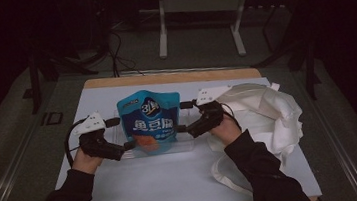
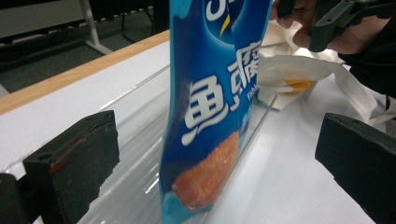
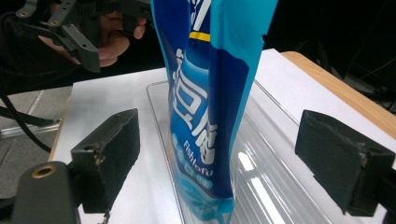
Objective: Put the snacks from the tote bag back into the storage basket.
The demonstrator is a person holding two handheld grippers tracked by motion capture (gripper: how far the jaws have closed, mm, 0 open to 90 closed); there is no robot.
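While both jaws stand wide and clear of it, the left tool [image 1: 130, 146] and right tool [image 1: 181, 128] flank the blue fish-tofu snack pouch [image 1: 147, 121], upright in a clear plastic tray [image 2: 135, 140] (apparently propping it) on the worktop [image 1: 174, 176]; beyond lies a white cloth bag [image 1: 268, 111].

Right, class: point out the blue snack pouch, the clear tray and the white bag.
Pouch [image 1: 147, 124], high view, middle of its front.
Tray [image 3: 275, 172], right gripper view, bare ribbed floor.
Bag [image 1: 267, 106], high view, crumpled middle.
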